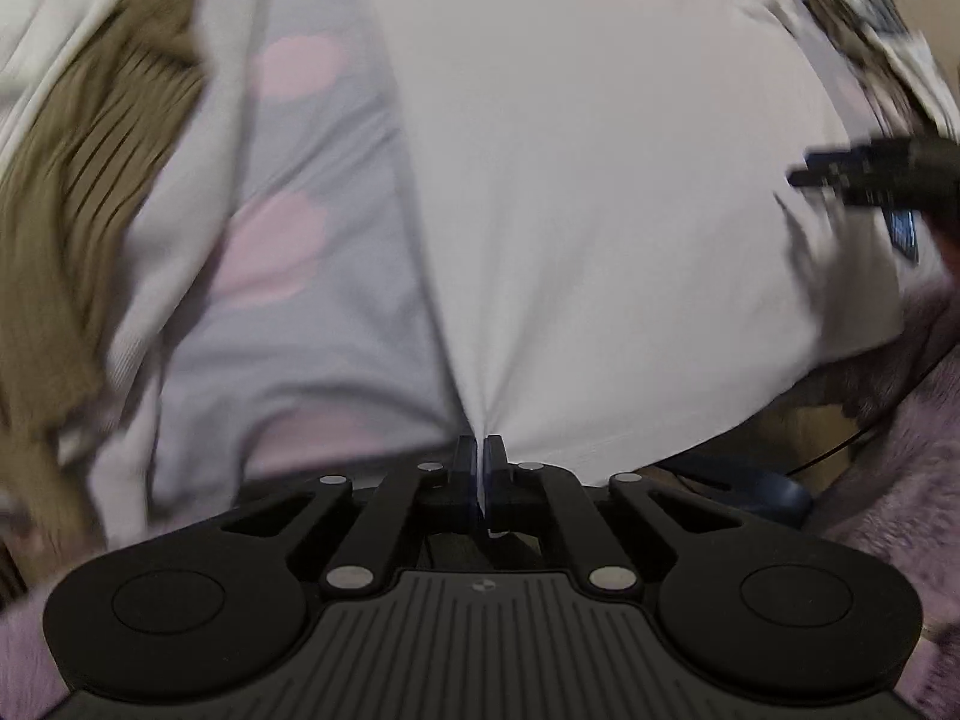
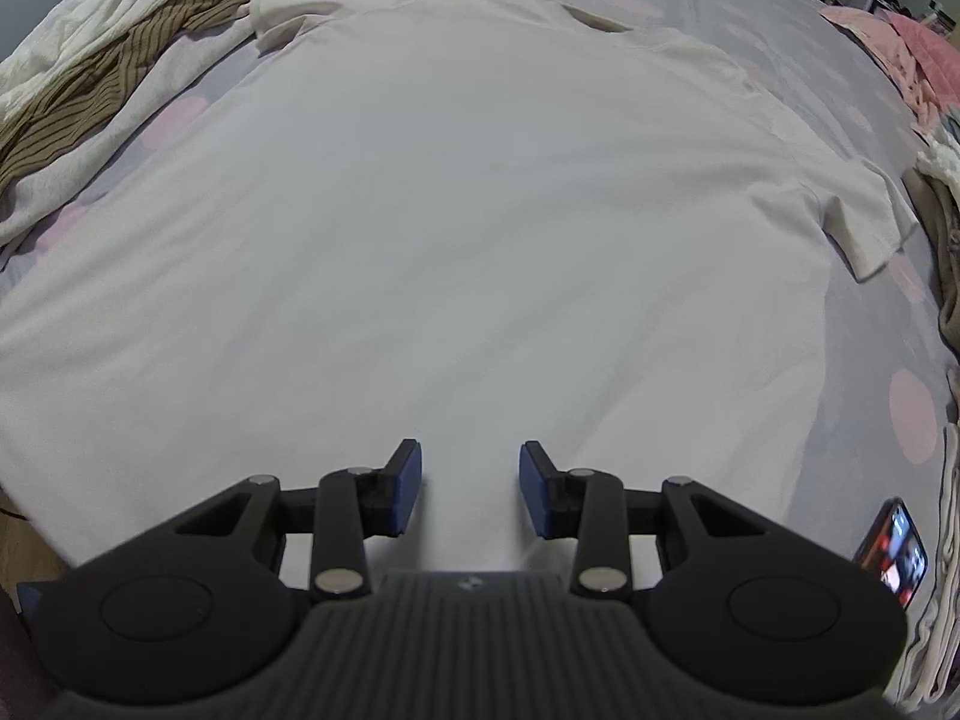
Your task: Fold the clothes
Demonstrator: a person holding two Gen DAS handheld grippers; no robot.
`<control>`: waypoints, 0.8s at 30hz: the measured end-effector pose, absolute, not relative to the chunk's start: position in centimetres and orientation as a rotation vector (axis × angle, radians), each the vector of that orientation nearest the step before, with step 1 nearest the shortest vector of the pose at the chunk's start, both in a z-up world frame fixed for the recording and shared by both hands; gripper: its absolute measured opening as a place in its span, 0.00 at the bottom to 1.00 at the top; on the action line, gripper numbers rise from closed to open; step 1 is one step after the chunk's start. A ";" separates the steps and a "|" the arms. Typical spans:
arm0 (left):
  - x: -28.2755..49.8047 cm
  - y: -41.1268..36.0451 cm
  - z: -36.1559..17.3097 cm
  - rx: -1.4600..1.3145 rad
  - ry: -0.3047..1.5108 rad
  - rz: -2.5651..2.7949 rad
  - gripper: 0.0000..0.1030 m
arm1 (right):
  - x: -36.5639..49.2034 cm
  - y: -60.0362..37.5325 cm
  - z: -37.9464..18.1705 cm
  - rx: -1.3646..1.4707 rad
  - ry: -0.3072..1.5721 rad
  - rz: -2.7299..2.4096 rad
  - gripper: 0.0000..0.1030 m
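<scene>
A white T-shirt [image 2: 456, 198] lies spread flat on a grey bedsheet with pink spots [image 2: 780, 42], its neck at the far end and a sleeve on each side. My left gripper [image 1: 482, 450] is shut on the T-shirt's [image 1: 600, 192] lower left edge, and the cloth fans out from the jaws. My right gripper [image 2: 470, 468] is open and empty, low over the shirt's hem. It shows blurred at the right of the left wrist view [image 1: 864, 177].
A pile of clothes, a brown striped garment [image 2: 120, 66] among white ones, lies at the left. Pink clothes [image 2: 900, 54] and other garments lie at the right edge. A lit phone [image 2: 897, 552] lies at the near right. A mauve fleece sleeve [image 1: 900, 468] shows beside the left gripper.
</scene>
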State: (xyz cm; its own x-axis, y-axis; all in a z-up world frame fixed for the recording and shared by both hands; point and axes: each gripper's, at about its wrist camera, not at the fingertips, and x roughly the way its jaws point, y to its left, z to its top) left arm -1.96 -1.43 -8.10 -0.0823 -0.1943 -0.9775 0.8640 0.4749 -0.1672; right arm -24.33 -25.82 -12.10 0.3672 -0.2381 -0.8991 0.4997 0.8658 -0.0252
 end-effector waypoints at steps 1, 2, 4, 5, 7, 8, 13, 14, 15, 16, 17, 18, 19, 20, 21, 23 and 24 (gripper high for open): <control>-1.4 -1.2 -8.5 0.630 1.397 -0.971 0.00 | -24.2 -25.7 -12.1 0.264 1.098 -0.476 0.38; -1.0 -1.0 -9.1 0.619 1.415 -0.955 0.00 | -24.0 -25.6 -12.0 0.257 1.098 -0.471 0.38; -0.2 -0.8 -10.3 0.600 1.450 -0.924 0.00 | -23.9 -25.5 -12.0 0.259 1.089 -0.492 0.38; -0.4 -1.0 -11.0 0.600 1.464 -0.918 0.00 | -23.9 -25.5 -11.9 0.258 1.087 -0.492 0.38; -1.0 -1.3 -12.4 0.608 1.486 -0.917 0.01 | -23.9 -25.6 -11.8 0.259 1.088 -0.497 0.38; -1.1 -1.6 -13.0 0.618 1.495 -0.914 0.01 | -24.0 -25.6 -11.9 0.262 1.089 -0.501 0.38; -1.7 -2.8 -12.5 0.674 1.451 -0.882 0.13 | -25.3 -26.6 -11.5 0.314 1.089 -0.546 0.38; -1.9 -3.1 -11.8 0.675 1.424 -0.892 0.15 | -25.7 -26.9 -11.3 0.330 1.087 -0.559 0.38; -2.0 -3.6 -10.9 0.671 1.399 -0.906 0.17 | -26.3 -27.3 -11.1 0.349 1.084 -0.574 0.38; -2.2 -4.1 -10.1 0.666 1.375 -0.924 0.20 | -26.8 -27.6 -10.8 0.367 1.081 -0.590 0.38; -2.4 -4.9 -9.4 0.669 1.345 -0.945 0.21 | -27.5 -27.9 -10.6 0.387 1.081 -0.607 0.38; -2.7 -5.7 -8.8 0.676 1.314 -0.967 0.25 | -28.3 -28.2 -10.5 0.407 1.083 -0.623 0.38; -3.0 -6.6 -8.1 0.682 1.282 -0.989 0.26 | -29.0 -28.4 -10.5 0.426 1.085 -0.640 0.38; -3.4 -7.6 -7.7 0.692 1.247 -1.010 0.27 | -29.9 -28.6 -10.5 0.445 1.090 -0.660 0.38; -3.8 -8.7 -7.5 0.701 1.221 -1.031 0.27 | -30.8 -28.8 -10.5 0.463 1.098 -0.681 0.38; -4.5 -10.7 -7.4 0.714 1.177 -1.070 0.27 | -32.6 -29.1 -10.7 0.498 1.115 -0.720 0.38; -4.8 -11.6 -7.5 0.719 1.167 -1.085 0.27 | -33.6 -29.2 -10.7 0.517 1.121 -0.740 0.38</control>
State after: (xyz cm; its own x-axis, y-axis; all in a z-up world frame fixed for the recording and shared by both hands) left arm -4.79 -11.62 -7.46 0.0224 -0.2880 -0.9574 0.9340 0.3476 -0.0827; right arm -33.62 -29.18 -10.73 0.2432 -0.2667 -0.9326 0.7526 0.6584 0.0080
